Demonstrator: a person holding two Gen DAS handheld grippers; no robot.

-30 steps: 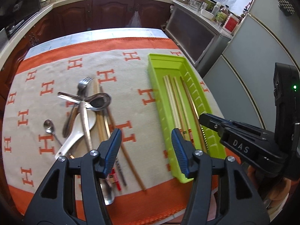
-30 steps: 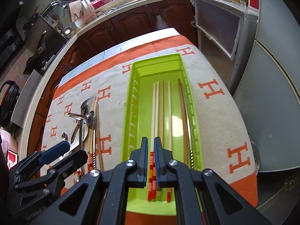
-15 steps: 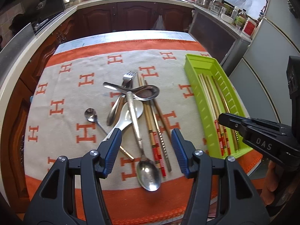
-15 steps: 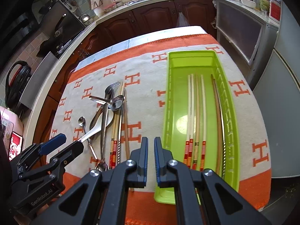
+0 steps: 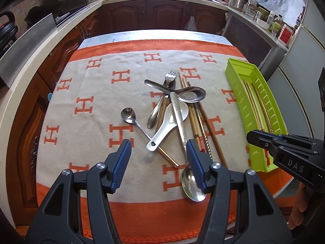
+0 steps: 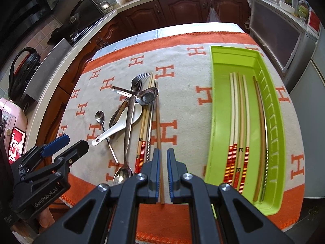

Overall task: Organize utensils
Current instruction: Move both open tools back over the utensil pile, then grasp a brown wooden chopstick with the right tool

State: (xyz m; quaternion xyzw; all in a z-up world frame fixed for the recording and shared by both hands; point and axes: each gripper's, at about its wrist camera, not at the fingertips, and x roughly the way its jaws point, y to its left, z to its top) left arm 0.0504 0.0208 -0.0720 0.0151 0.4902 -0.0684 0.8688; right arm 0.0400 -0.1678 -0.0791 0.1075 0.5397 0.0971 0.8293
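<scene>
Kitchen table | utensils (image 5: 174,109) heaped, crossed | left gripper (image 5: 158,162) opening, empty | right gripper (image 6: 161,174) together

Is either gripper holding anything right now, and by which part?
Nothing is held: the left gripper is opening over the utensil pile, the right gripper is shut and empty.

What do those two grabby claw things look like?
Both are black plastic clamps with round silver rivets and ridged blue pads on the fingers. The left gripper carries white lettering reading "GenRobot.AI" on its side, seen from the other camera. The right gripper carries white letters "DAS".
</scene>
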